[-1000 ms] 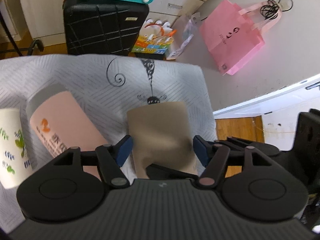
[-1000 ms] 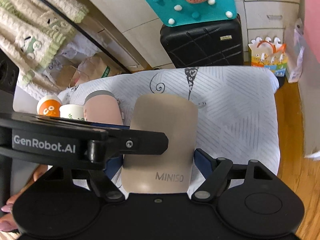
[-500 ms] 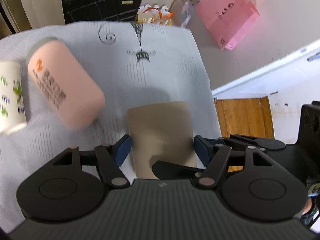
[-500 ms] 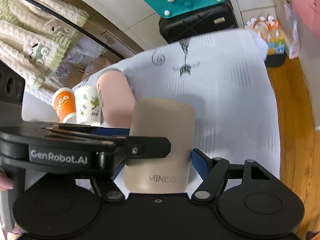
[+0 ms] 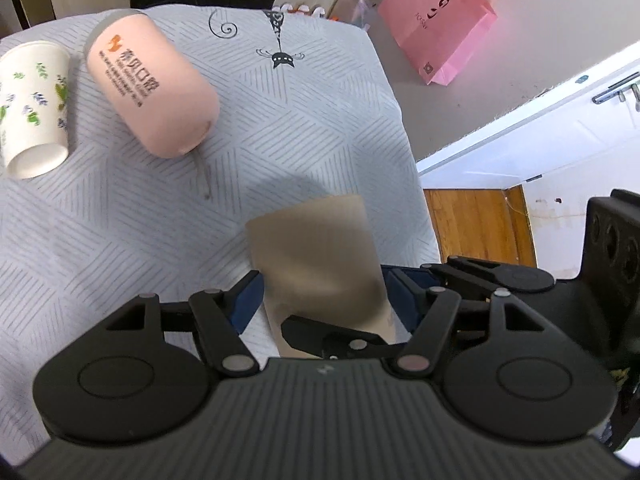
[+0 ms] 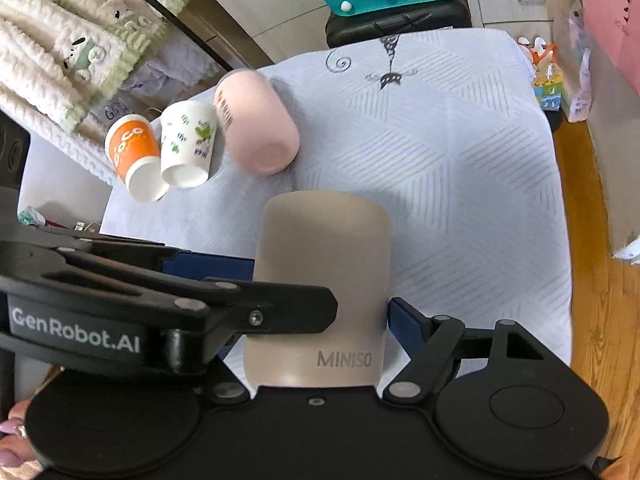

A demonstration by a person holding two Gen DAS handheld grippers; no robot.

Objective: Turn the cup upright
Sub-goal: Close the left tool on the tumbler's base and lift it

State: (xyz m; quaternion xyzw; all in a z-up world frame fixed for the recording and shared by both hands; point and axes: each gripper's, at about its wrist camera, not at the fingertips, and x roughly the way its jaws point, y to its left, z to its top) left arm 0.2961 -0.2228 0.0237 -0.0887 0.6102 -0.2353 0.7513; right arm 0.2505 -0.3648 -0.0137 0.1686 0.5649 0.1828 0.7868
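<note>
Paper cups lay furthest left on the table: an orange one (image 6: pixel 134 156) touching a white leaf-printed one (image 6: pixel 187 145), both on their sides, and just beside them a pink tumbler (image 6: pixel 256 124) with dark lettering, also lying down. All three rested on the grey patterned cloth (image 6: pixel 460 184) that covered the tabletop.

Nearer the middle, the beige cup (image 6: pixel 320 292) marked MINISO was held off the cloth between both tools, its rounded closed end pointing away from the right wrist camera and its shadow falling on the cloth beyond it. The left gripper (image 5: pixel 322 294) had its blue pads (image 5: pixel 248 300) against the two sides of the cup, clamped on it near one end; in the right wrist view the same tool reached in from the left, its black linkage crossing the cup's side. The right gripper (image 6: pixel 318 312) had the cup sitting between its fingers too. One blue pad (image 6: pixel 404 326) pressed the cup's right side, but the opposite finger was covered by the left tool, so it seemed gripped there, though I could not see that contact plainly. In the left wrist view the cup looked slightly blurred and stood a little tilted between the pads.

Further right, beyond the table edge, a pink bag (image 5: pixel 436 20) leaned against the wall, above wooden floor (image 6: pixel 600 280).
</note>
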